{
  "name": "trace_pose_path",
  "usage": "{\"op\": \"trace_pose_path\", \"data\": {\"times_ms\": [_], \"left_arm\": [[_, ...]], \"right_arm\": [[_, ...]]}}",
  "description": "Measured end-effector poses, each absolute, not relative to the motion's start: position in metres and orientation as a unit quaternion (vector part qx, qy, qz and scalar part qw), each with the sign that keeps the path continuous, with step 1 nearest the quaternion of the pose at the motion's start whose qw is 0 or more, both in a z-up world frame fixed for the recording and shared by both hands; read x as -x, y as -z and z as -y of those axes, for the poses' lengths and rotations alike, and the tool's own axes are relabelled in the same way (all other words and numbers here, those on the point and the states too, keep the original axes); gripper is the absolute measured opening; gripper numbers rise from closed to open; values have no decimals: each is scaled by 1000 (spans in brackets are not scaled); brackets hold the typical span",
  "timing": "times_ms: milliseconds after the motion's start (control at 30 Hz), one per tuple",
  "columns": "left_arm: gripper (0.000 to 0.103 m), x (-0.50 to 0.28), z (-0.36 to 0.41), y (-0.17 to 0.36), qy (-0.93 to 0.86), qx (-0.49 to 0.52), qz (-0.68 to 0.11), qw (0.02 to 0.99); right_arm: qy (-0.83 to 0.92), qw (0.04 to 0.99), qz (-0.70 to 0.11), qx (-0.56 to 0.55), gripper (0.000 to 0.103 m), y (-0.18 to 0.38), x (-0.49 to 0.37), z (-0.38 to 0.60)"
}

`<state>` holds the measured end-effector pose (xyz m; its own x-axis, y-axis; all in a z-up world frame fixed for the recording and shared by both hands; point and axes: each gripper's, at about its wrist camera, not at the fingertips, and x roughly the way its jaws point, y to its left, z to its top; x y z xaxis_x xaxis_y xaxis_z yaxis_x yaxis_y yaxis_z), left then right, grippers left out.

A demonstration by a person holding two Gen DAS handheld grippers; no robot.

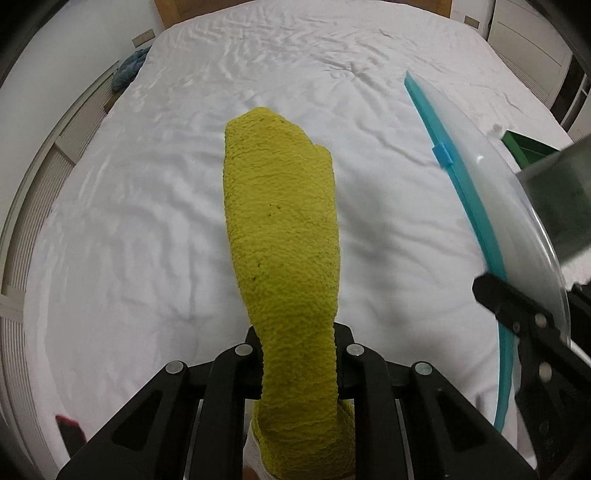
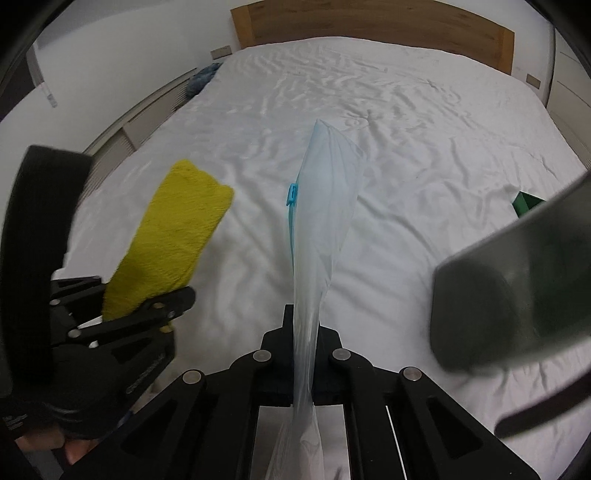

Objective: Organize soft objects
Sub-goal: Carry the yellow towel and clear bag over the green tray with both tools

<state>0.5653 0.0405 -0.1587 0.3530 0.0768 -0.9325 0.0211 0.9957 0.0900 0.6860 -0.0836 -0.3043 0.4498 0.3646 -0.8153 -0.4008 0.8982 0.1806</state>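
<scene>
A: Left gripper [image 1: 299, 354]?
B: Clamped on the fuzzy yellow-green cloth [image 1: 284, 229], which hangs clear above the wrinkled white bedsheet [image 1: 147, 221].
A: Right gripper [image 2: 304, 332]?
B: Pinched tight on the clear plastic zip bag with a blue slider seal [image 2: 325, 206], also held above the sheet.
A: Relative position?
B: Cloth left of bag, apart, not touching. Small green box [image 2: 526, 205] at the bed's right edge. Wooden headboard [image 2: 369, 22] at the far end.
</scene>
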Motion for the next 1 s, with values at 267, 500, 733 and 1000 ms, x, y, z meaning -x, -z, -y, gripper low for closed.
{"op": "trace_pose_path", "data": {"times_ms": [267, 500, 733, 1000], "left_arm": [[14, -527, -22, 138, -11, -40, -586, 809], [14, -470, 23, 124, 20, -55, -615, 786], [14, -418, 94, 120, 77, -69, -660, 744], [14, -379, 220, 116, 209, -64, -695, 685]], "right_arm": [[-243, 829, -503, 26, 3, 263, -621, 120], [-265, 796, -542, 46, 3, 237, -555, 181], [-277, 762, -582, 67, 3, 208, -505, 258], [-206, 744, -632, 64, 3, 176, -476, 395]]}}
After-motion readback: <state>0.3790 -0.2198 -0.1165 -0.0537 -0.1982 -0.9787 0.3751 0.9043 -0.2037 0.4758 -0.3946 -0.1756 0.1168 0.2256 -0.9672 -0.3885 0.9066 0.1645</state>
